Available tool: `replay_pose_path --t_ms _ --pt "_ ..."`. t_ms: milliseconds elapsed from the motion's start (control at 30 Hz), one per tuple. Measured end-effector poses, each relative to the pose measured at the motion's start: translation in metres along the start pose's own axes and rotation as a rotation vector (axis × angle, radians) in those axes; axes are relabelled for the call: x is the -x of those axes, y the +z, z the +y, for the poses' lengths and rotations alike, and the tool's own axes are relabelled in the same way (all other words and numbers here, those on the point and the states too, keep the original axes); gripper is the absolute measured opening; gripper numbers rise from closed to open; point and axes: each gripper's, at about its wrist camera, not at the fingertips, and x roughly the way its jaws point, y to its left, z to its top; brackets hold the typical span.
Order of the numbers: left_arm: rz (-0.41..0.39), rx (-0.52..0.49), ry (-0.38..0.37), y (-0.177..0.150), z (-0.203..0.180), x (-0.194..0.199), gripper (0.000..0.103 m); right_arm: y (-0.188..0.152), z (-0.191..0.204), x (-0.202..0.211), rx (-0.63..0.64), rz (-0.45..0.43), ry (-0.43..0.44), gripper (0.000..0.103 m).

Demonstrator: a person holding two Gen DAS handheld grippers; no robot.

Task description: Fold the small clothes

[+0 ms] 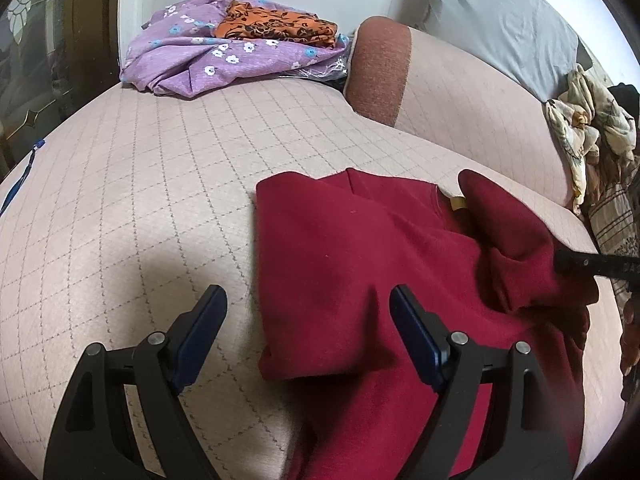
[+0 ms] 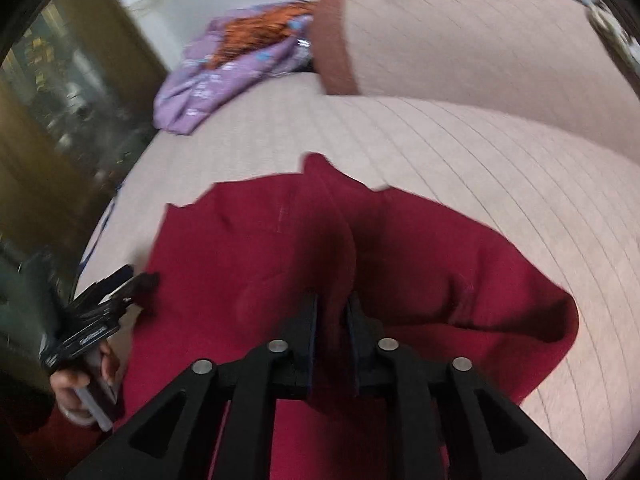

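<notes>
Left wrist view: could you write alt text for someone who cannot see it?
The open left tongs hover over a partly folded dark red garment lying on a pink quilted bed cover, while the right tongs reach in from the right edge and pinch a raised fold of it. A purple floral cloth with an orange patterned cloth on top sits farther back.

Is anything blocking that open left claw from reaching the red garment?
Nothing visible does. The left gripper hangs open right over the red garment's left edge, with only bare bed cover around. The right gripper is shut on the garment's other side.
</notes>
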Motion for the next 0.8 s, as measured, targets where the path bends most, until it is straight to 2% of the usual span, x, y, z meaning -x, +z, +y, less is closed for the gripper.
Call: replay_pose_path --t_ms 67,100,233,333,467,533,667,733,800 --pt "0.001 -0.003 -0.002 0.0 -0.001 0.0 0.084 -0.003 -0.002 0.006 -0.037 -0.03 -0.007 0.049" --pt "0.0 -0.005 -0.001 0.0 -0.002 0.001 0.084 -0.004 0.0 0.013 -0.045 -0.063 -0.013 0.051" --pt "0.002 -0.01 0.006 -0.001 -0.003 -0.001 0.084 -0.003 0.025 0.038 0.012 -0.163 -0.027 0.056" --pt "0.003 -0.011 0.01 -0.002 -0.003 -0.001 0.084 0.0 0.06 0.048 0.092 -0.208 0.007 0.056" --pt "0.005 -0.01 0.011 -0.003 -0.002 -0.001 0.084 -0.002 0.098 0.026 0.193 -0.164 0.064 0.056" --pt "0.009 -0.01 0.011 -0.003 -0.002 -0.002 0.084 -0.005 0.107 0.002 0.227 -0.117 -0.009 0.056" --pt "0.012 -0.011 0.01 -0.003 -0.001 -0.002 0.084 -0.013 0.089 -0.036 0.238 -0.047 -0.114 0.053" --pt "0.008 -0.009 0.007 -0.003 -0.002 -0.001 0.084 -0.01 0.058 -0.037 0.145 -0.063 -0.165 0.055" --pt "0.006 -0.009 0.005 -0.003 -0.002 -0.001 0.084 -0.008 0.029 -0.033 0.037 -0.081 -0.15 0.06"
